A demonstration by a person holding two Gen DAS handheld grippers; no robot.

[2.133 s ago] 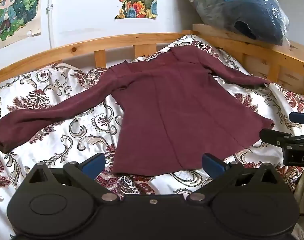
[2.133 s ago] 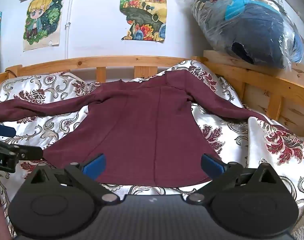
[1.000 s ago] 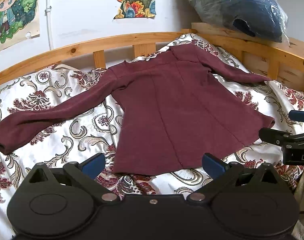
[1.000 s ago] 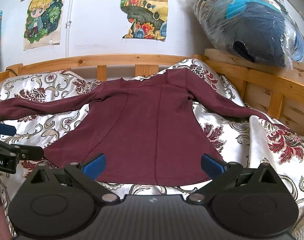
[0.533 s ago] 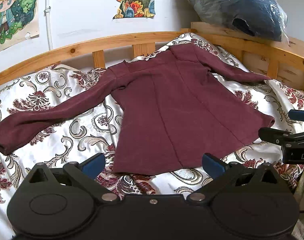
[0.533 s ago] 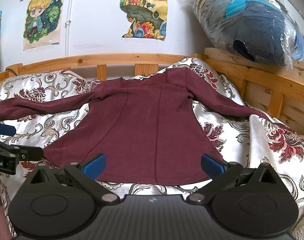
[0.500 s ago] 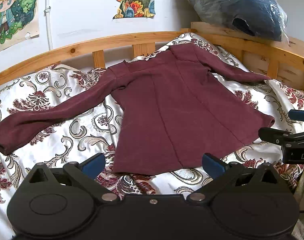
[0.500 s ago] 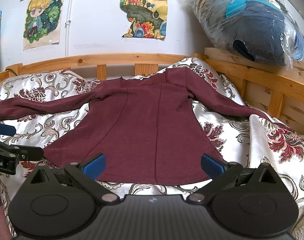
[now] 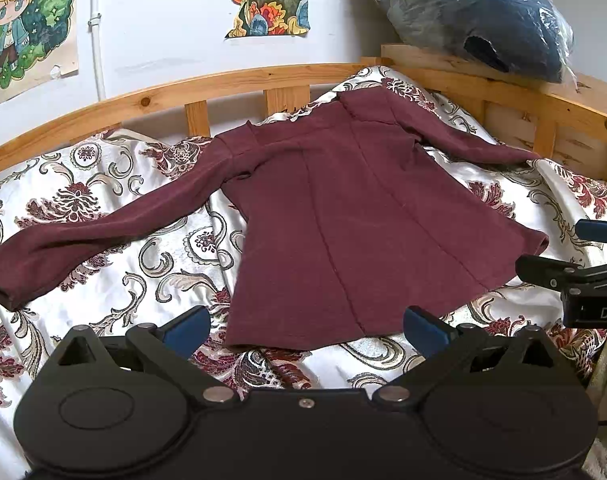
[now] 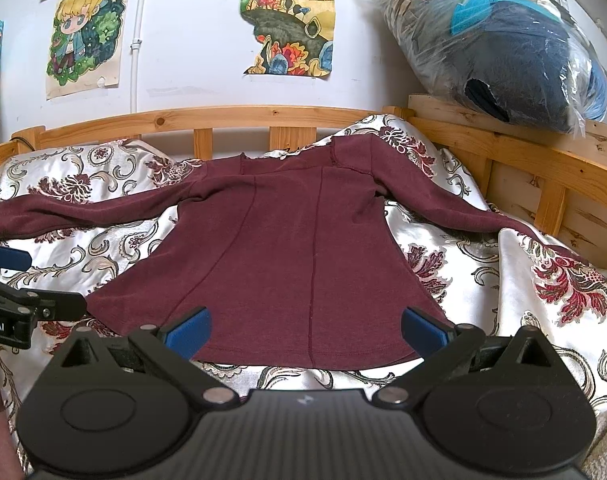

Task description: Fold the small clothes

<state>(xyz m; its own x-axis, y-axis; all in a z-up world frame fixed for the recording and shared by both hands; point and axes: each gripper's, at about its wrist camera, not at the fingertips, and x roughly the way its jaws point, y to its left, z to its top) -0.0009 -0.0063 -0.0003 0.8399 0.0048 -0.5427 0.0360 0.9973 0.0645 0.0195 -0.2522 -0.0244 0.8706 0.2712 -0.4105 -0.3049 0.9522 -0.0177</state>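
Barely shifted since two seconds ago: both views crept a touch nearer the top [image 9: 355, 216], nothing more. Same spread of cloth, same creases, no fold begun.

Nearest, just short of the top's hem: left claw [image 9: 306, 327], blue pads wide apart, holding nothing, poised off the hem's left corner. Right claw [image 10: 306, 327] likewise wide open and empty, straddling the hem's middle and right part without touching, as far as can be told. Each claw also glimpsed at the edge of the other's view, level with the hem's outer corners.

Beyond the hem: top lying flat, back or front up hard to say, on the bed [image 9: 103, 264] with its flowered satin cover. Left sleeve [image 9: 103, 232] stretched out straight away from the body; right sleeve [image 10: 443, 208] running out toward the rail [image 10: 543, 168], cuff partly lost behind a ridge of cover.

Past the collar: headboard slats, then wall.

Read as a pause before the first grasp. Garment already laid out ready; whole fold still ahead. Likely start: sleeves or hem corners.
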